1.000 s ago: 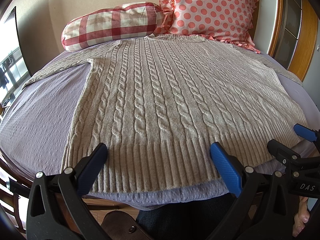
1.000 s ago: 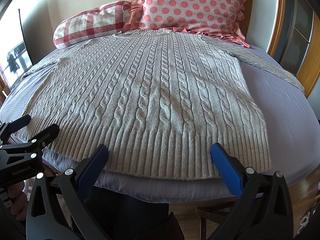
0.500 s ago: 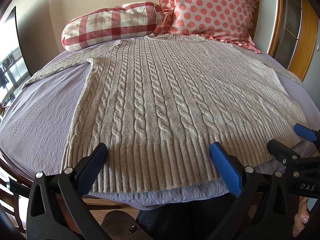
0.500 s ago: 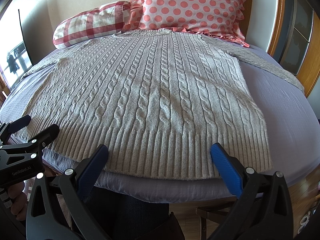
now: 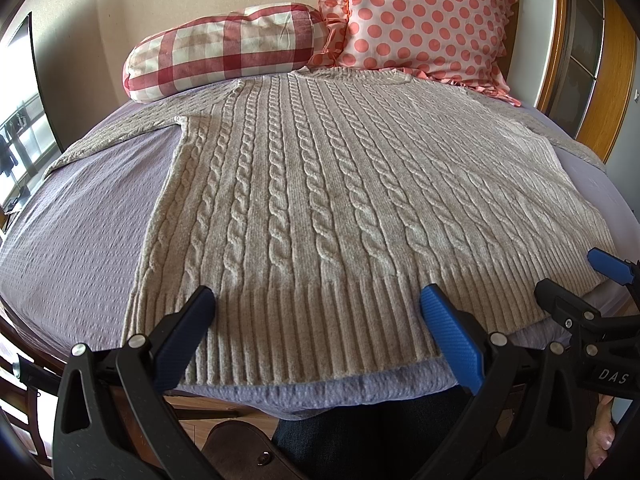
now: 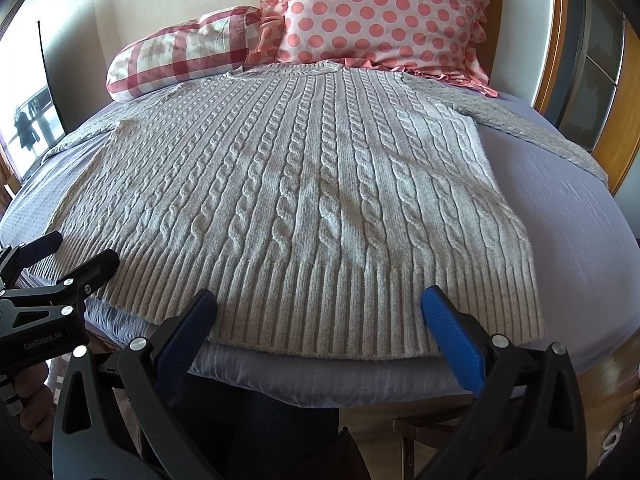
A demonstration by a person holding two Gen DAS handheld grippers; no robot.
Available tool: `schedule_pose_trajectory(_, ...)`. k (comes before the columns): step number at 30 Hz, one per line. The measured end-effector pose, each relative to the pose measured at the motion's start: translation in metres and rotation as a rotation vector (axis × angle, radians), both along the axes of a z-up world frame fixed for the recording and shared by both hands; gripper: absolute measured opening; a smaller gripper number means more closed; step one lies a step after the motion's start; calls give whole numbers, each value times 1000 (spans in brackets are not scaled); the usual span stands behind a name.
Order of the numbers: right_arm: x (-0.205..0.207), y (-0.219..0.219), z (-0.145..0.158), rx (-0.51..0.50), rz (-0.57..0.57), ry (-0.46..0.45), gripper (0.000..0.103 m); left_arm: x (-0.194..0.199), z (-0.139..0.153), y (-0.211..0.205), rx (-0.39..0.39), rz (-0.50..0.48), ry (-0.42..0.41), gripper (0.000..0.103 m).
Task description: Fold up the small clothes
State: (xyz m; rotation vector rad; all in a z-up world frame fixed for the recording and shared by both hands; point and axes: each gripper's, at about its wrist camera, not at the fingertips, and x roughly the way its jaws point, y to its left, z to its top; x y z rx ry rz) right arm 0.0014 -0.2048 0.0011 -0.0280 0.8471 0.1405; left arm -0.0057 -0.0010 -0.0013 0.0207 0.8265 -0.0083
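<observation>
A grey cable-knit sweater lies flat on the bed, ribbed hem toward me, sleeves spread out to both sides. It also shows in the right wrist view. My left gripper is open and empty, hovering over the hem's left half. My right gripper is open and empty over the hem's right half. Each gripper shows at the edge of the other's view: the right one, the left one.
The bed has a lilac cover. A red checked pillow and a pink dotted pillow lie at the head. A wooden headboard or door frame stands at the right. My legs are below the bed's near edge.
</observation>
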Motion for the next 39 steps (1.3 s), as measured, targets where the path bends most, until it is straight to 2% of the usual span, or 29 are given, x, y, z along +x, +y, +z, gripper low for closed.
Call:
schedule_pose_trajectory(3,-1,-2,1,12,11,-29,102,-1,0,0,0,-1,-1,101)
schedule_pose_trajectory(6,4,-9,2,27,71,-44,102,-3,0,1,1,-14,0,101)
schedule_pose_trajectory(8,14,-30,12,105,60,-25,102,-4,1,2,-3,-29,9,101)
schedule_pose_trajectory(12,47,-111,45,229,-116,-66,102,1,13,17,-95,-61,3,101)
schedule_pose_trajectory(15,81,-198,63,358,-317,-93,102,8,30,42,-155,-32,-63,101)
schedule_pose_trajectory(17,109,-255,64,431,-448,-82,87,14,39,55,-165,-6,-95,101)
schedule_pose_trajectory(18,120,-278,64,458,-499,-77,74,20,45,66,-172,16,-115,101)
schedule_pose_trajectory(19,136,-305,61,484,-571,-67,67,24,49,72,-177,32,-125,101)
schedule_pose_trajectory(21,158,-341,53,526,-667,-54,57,36,55,88,-179,67,-141,101)
schedule_pose_trajectory(24,191,-393,29,615,-821,-14,47,61,59,119,-187,152,-122,101)
schedule_pose_trajectory(27,209,-420,7,675,-925,26,45,83,59,147,-186,228,-81,101)
schedule_pose_trajectory(28,216,-428,-3,697,-963,43,41,86,58,153,-180,247,-74,101)
schedule_pose_trajectory(31,222,-437,-7,719,-1014,-6,40,100,59,177,-156,313,-60,101)
schedule_pose_trajectory(32,224,-440,-7,722,-1021,-22,37,103,59,183,-155,327,-60,101)
schedule_pose_trajectory(33,227,-441,-9,721,-1023,-33,20,108,59,193,-160,347,-58,101)
schedule_pose_trajectory(34,231,-444,-12,711,-1021,-32,9,110,59,200,-163,361,-58,101)
schedule_pose_trajectory(36,230,-444,-11,704,-1013,-55,9,115,59,215,-173,395,-52,101)
schedule_pose_trajectory(39,241,-416,31,596,-873,-186,9,118,60,247,-201,461,-61,101)
